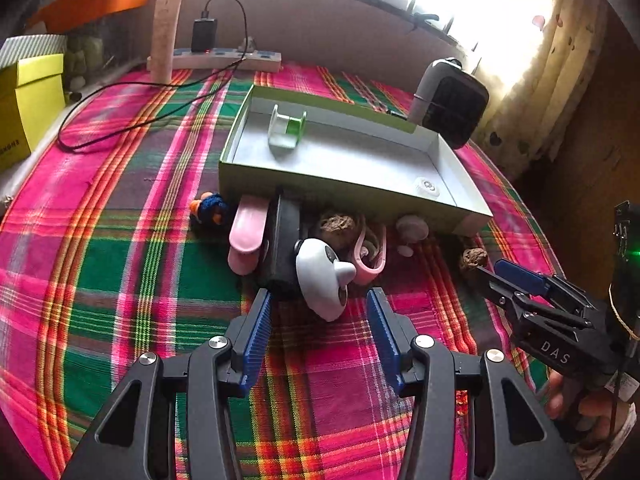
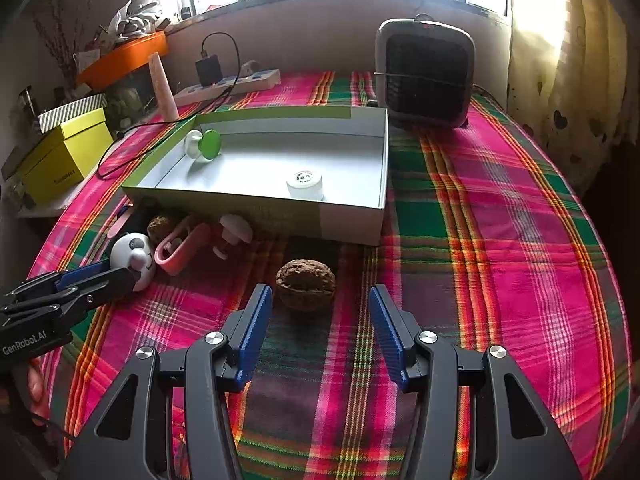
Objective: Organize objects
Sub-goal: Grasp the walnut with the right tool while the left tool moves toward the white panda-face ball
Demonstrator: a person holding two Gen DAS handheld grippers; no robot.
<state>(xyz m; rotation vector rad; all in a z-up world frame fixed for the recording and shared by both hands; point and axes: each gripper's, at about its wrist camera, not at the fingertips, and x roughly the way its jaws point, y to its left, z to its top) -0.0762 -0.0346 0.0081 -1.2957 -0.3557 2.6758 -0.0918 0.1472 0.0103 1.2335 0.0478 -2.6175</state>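
A shallow green-edged box point(image 1: 256, 188) point(image 2: 352, 220) lies on the plaid cloth. It holds a green-and-white spool point(image 1: 286, 128) point(image 2: 203, 145) and a small white jar point(image 1: 426, 188) point(image 2: 305, 185). Loose items lie along its near wall: a white panda toy point(image 1: 322, 276) point(image 2: 134, 258), a pink clip point(image 1: 374, 256) point(image 2: 184, 248), a pink piece point(image 1: 246, 236), a black block point(image 1: 282, 248), a blue-orange toy point(image 1: 210, 208), a white mushroom shape point(image 1: 412, 230) point(image 2: 234, 232) and walnuts point(image 1: 338, 230) point(image 2: 306, 284). My left gripper point(image 1: 319, 302) is open just short of the panda. My right gripper point(image 2: 320, 300) is open around a walnut.
A black-and-grey fan heater point(image 1: 452, 102) point(image 2: 426, 74) stands behind the box. A power strip with a charger and cable point(image 1: 228, 58) point(image 2: 228, 82) lies at the back. A yellow box point(image 1: 28, 108) point(image 2: 64, 156) sits at the left edge. A curtain point(image 2: 568, 60) hangs at right.
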